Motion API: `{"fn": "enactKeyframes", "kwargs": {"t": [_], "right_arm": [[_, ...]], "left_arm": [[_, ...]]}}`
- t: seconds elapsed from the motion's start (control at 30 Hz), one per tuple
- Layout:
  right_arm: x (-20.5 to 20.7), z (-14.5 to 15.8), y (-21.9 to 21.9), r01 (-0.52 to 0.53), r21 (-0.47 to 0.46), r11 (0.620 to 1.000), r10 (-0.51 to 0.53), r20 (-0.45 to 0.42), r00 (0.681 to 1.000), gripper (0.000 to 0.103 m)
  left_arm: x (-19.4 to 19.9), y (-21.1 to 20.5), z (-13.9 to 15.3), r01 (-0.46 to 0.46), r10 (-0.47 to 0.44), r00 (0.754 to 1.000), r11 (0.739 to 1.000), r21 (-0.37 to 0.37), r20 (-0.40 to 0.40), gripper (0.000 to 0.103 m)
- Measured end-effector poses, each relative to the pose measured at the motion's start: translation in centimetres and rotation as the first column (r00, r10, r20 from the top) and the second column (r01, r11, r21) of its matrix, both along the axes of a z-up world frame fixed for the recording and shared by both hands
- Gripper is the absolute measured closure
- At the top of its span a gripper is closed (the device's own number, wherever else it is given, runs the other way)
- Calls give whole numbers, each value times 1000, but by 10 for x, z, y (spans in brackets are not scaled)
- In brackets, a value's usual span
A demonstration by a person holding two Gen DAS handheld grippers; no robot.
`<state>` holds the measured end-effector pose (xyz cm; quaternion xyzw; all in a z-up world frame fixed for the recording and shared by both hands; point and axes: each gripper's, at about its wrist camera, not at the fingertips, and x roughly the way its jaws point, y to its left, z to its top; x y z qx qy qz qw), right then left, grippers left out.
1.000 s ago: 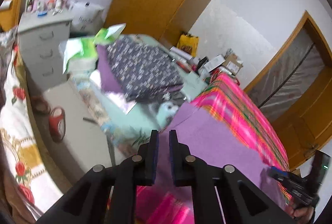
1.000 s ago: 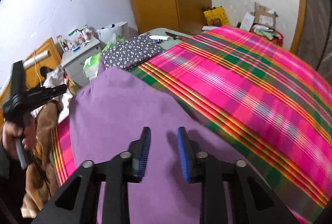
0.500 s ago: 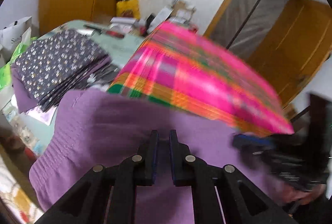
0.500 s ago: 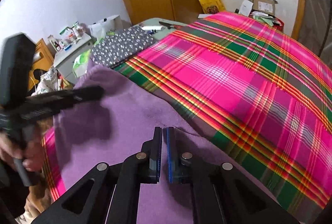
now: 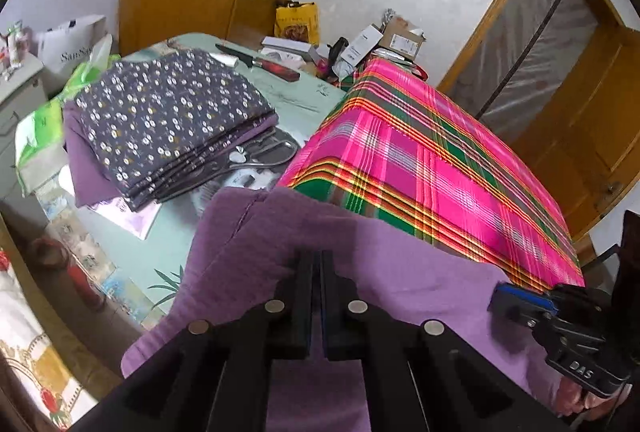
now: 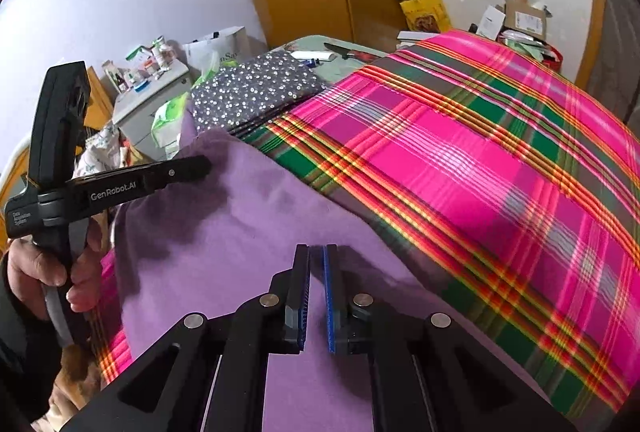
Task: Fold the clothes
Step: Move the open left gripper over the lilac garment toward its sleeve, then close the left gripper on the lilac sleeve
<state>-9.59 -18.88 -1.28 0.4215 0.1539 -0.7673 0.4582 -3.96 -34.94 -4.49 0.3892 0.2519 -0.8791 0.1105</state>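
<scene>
A pink plaid blanket point(image 6: 480, 192) covers the bed, and a purple garment point(image 6: 240, 232) lies across its near end, its far edge rumpled into a ridge and one side hanging past the bed's edge. Beside the bed, on a pale green surface point(image 5: 176, 232), sits a stack of folded dark floral cloth point(image 5: 168, 120), with a pair of scissors point(image 5: 260, 154) just beside it and a knife point(image 5: 260, 62) farther back.

Both tools point steeply down at the purple garment. The left gripper point(image 5: 318, 260) has its jaws drawn together on a raised fold at the garment's far edge, having just been closing, with the cloth bunched up around the tips. From the right wrist view, a hand point(image 6: 52, 268) grips this tool's upright handle at the left edge of the bed, fingers wrapped round it, the long black jaws reaching level over the cloth.

The right gripper point(image 6: 316, 260) hovers low over the garment's middle, its jaws nearly together with a thin slit between the blue pads point(image 6: 330, 304); they have just eased slightly apart. Whether cloth is pinched at their tips I cannot tell.
</scene>
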Motion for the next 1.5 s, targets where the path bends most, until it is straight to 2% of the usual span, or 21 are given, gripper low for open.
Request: {"fn": "enactKeyframes", "kwargs": {"t": [0.1,0.23,0.37,0.53,0.73,0.87,0.97,1.1,1.2,1.27,1.33,1.5], "right_arm": [[-12,-10,-10,37,55,998,-38,20,999,93],[-6,-4,-8,29,24,999,-30,22,999,90],[1,-1,-6,5,0,1000,-5,9,1000,85],[-11,-14,-16,32,37,999,-33,26,999,85],[-4,-7,-9,35,20,999,-35,15,999,84],[4,-2,6,46,13,999,-46,-1,999,84],[7,-1,26,75,4,997,-75,-8,997,84],[0,-7,51,131,0,991,-131,14,991,84],[-2,-8,55,138,-18,990,-138,36,990,84],[2,-4,55,140,-14,990,-140,17,990,84],[8,4,63,132,-35,991,-132,3,991,83],[18,10,90,161,-58,985,-161,1,987,82]], "left_arm": [[2,4,4,-3,3,1000,1000,-14,11,101],[16,9,10,-22,22,1000,998,-54,6,101],[24,10,3,-33,35,999,996,-87,21,101],[27,13,5,-40,43,999,992,-120,24,101],[45,21,20,-73,77,997,976,-206,13,101],[65,15,17,-115,121,992,970,-212,16,101],[77,7,9,-135,142,990,973,-189,23,100],[88,-5,-4,-136,138,990,985,-102,7,100],[95,-14,-3,-149,148,989,988,-31,-16,100],[107,-22,0,-179,179,983,984,-8,-34,100],[121,-31,0,-220,220,975,976,13,-43,95],[151,-52,-13,-287,294,955,950,123,-40,94]]}}
